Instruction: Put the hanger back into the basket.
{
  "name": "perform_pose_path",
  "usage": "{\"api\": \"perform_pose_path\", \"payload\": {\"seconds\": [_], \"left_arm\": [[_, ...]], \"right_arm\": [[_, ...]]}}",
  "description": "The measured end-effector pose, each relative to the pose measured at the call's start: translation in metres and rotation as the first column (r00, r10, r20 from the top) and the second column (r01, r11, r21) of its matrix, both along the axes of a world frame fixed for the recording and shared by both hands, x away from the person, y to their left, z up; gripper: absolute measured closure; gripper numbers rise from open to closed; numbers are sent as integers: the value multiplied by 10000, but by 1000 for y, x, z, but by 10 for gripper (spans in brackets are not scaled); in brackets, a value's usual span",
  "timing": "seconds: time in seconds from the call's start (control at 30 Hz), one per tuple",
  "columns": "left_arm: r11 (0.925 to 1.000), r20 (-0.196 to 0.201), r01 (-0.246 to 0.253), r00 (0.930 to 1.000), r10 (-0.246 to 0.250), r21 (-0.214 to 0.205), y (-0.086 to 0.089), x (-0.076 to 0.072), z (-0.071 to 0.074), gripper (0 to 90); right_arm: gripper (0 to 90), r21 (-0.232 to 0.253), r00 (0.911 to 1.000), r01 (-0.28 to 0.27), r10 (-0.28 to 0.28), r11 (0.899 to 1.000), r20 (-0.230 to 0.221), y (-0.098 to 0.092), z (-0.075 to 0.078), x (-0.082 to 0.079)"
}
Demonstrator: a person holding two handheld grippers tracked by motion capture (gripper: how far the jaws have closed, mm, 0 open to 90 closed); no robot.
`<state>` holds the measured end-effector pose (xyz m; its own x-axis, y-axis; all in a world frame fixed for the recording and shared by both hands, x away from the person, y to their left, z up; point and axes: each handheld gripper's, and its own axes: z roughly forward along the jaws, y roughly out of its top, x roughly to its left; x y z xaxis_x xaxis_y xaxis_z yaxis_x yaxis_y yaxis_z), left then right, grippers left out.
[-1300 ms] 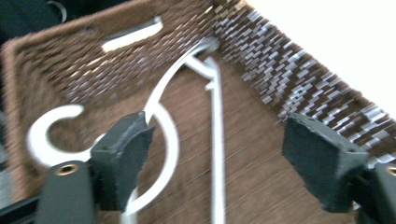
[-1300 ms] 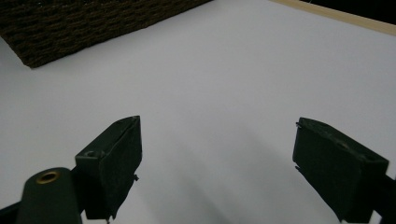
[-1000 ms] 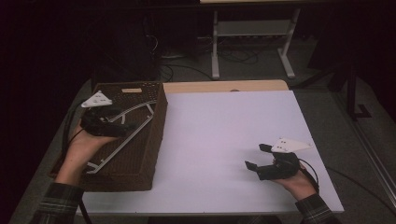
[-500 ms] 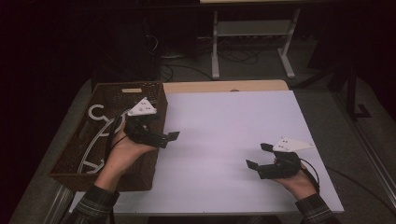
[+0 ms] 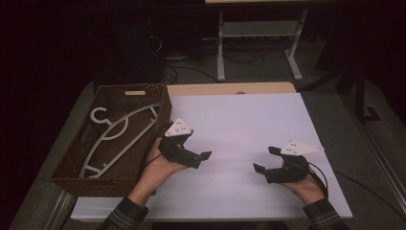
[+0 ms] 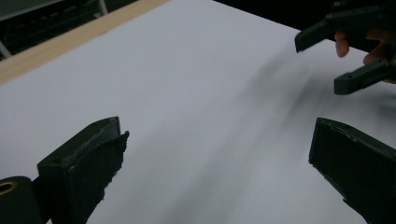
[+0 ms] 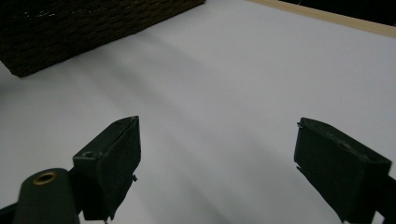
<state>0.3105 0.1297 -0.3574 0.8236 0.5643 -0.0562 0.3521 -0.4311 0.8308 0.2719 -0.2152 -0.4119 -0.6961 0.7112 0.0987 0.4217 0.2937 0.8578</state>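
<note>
Two white hangers [image 5: 117, 139] in wicker basket [image 5: 72, 177], long axes running away from person. Left gripper [image 5: 203, 155] nearer, just outside basket, wide, empty. Right gripper [image 5: 263, 160] well apart, wide, empty.

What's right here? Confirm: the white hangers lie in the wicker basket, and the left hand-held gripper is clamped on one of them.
Not quite. The white hangers do lie in the wicker basket, but the left hand-held gripper holds nothing: its jaws stand open over the white table surface, as the left gripper view shows.
</note>
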Motion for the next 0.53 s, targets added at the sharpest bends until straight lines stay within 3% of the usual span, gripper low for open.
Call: {"api": "perform_pose_path", "payload": {"seconds": [0.13, 0.3, 0.53], "left_arm": [[9999, 11, 134, 9999, -134, 47, -3, -4, -16, 20], [9998, 407, 183, 9990, -187, 100, 1, -12, -32, 20], [9999, 354, 31, 9994, -35, 108, 8, -11, -40, 20]], "right_arm": [[121, 86, 9997, 240, -240, 9997, -16, -3, 1, -1], [110, 153, 9991, 416, -416, 9990, -13, -7, 2, -3], [103, 95, 9993, 379, -380, 9992, 37, -7, 0, -3]]}}
